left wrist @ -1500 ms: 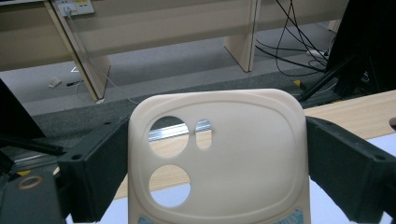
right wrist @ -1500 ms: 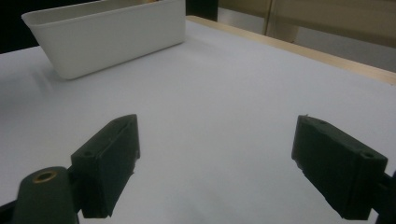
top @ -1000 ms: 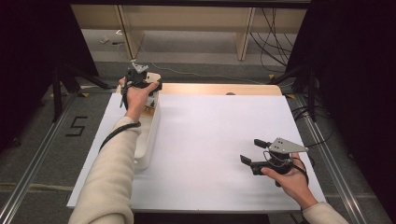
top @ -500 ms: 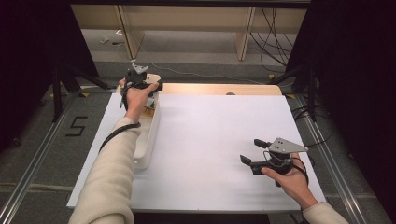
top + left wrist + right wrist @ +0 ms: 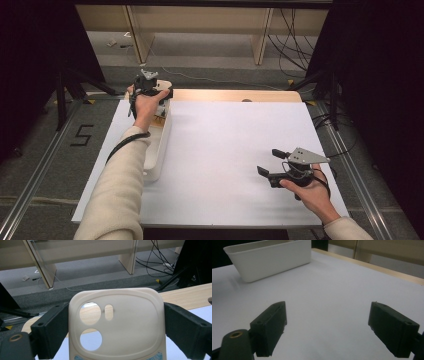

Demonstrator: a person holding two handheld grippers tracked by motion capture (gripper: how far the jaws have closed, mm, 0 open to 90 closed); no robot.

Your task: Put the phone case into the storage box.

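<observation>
A cream phone case (image 5: 125, 322) with round camera holes stands upright between the two black jaws in the left gripper view, and both jaws touch its sides. In the high view my left gripper (image 5: 152, 89) holds that case over the far end of a long white bin (image 5: 159, 145) on the table's left side. At the near right, my right gripper (image 5: 270, 161) hovers low over the white sheet (image 5: 225, 145), open, with nothing between its fingers. The right gripper view looks across the sheet at the bin (image 5: 269, 260).
The sheet covers a wooden table whose bare edge (image 5: 235, 95) shows at the back. Beyond it lie grey floor, pale shelf legs (image 5: 262, 40) and loose cables (image 5: 295, 30). Black stands flank both sides. A "5" mark (image 5: 82, 135) is on the floor at left.
</observation>
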